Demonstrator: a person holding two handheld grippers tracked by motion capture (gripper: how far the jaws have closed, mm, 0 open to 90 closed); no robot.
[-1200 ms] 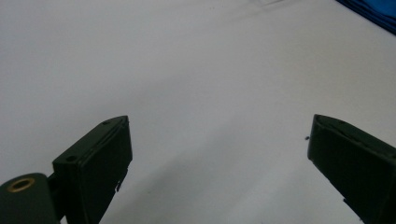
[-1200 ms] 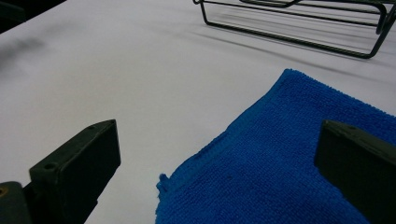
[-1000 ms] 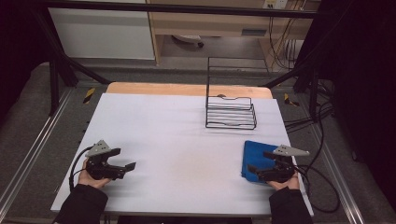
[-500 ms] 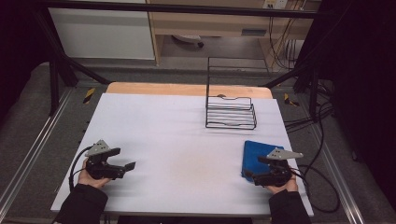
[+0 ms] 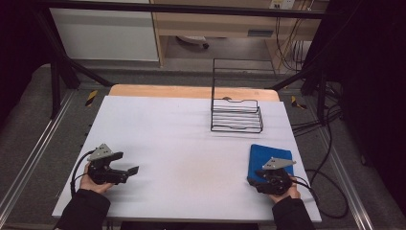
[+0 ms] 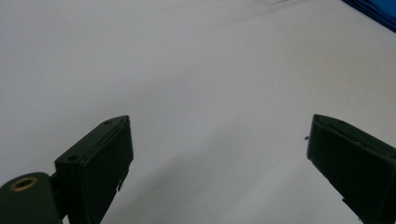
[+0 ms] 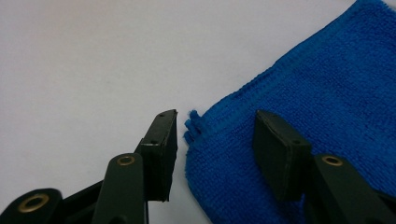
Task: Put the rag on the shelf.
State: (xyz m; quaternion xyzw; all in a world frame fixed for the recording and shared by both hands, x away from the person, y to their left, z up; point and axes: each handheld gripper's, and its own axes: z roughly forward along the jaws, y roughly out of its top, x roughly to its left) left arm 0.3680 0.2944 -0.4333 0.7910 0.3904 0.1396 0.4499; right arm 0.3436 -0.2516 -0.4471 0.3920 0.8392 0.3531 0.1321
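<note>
The right gripper (image 7: 215, 140) view shows its jaws just closing, half-narrowed, astride the cloth (image 7: 327, 107) corner, unpinched; left gripper (image 6: 219, 154) wide.

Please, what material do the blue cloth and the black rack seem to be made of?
Cloth: soft terry or microfibre by its look; a looped, fuzzy pile and a stitched hem show in the right gripper view. Rack: thin wire, probably metal with a black coating; slim dark rods with open gaps show in the high view. Its finish is too small to judge.

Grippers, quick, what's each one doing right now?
Left gripper: open, nothing between the jaws.
Right gripper: open, jaws just been closing around the blue towel corner, not yet pressing.
</note>
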